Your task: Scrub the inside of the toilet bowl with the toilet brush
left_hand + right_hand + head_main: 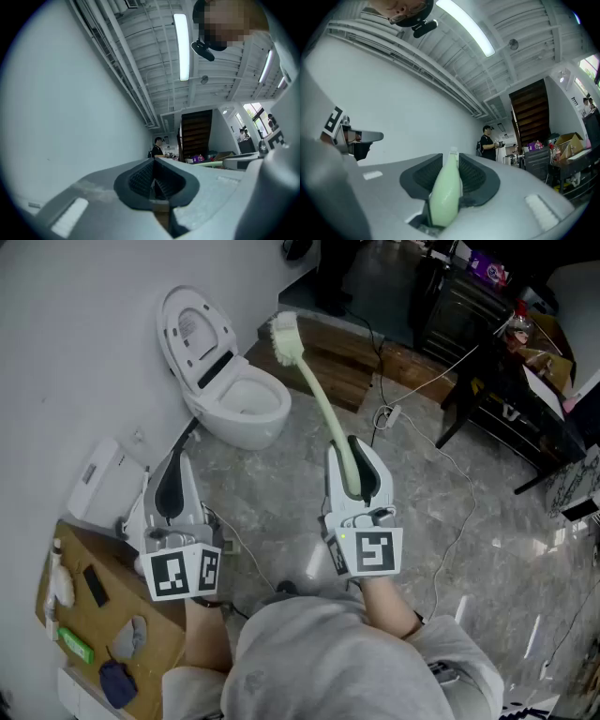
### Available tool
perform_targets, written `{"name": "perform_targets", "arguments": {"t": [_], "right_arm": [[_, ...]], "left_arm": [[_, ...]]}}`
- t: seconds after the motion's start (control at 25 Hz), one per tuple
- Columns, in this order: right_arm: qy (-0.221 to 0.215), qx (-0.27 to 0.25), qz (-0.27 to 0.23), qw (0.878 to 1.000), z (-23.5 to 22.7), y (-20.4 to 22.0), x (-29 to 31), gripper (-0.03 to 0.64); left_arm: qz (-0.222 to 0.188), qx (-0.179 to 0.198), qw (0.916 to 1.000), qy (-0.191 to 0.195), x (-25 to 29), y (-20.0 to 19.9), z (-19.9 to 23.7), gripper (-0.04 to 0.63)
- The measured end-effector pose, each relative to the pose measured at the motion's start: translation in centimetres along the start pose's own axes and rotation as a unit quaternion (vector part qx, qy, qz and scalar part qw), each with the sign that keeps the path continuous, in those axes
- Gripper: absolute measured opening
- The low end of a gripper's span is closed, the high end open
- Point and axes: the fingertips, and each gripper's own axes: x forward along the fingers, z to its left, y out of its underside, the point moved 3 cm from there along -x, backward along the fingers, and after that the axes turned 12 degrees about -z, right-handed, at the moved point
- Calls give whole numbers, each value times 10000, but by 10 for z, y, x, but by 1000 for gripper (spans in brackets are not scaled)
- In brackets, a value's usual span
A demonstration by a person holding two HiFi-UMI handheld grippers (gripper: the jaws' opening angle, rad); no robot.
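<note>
The right gripper (359, 465) clamped the pale green handle of the toilet brush (314, 395), its bristle head raised in the air beside the open toilet bowl (239, 432), while the left gripper (173, 486) hovered alongside, jaws pressed together on nothing.

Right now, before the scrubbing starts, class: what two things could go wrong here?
The right gripper holds the brush near its handle's end, with the head far out; pushing against the toilet might twist it loose. A cable lies on the floor beside the toilet; a step forward might snag it.
</note>
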Motion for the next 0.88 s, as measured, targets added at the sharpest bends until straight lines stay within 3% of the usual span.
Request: {"name": "perform_targets", "arguments": {"t": [0.88], "right_arm": [[180, 83, -13, 9998, 20, 16, 6, 109]], "left_arm": [[3, -42, 9998, 210, 3, 10, 24, 3]]}}
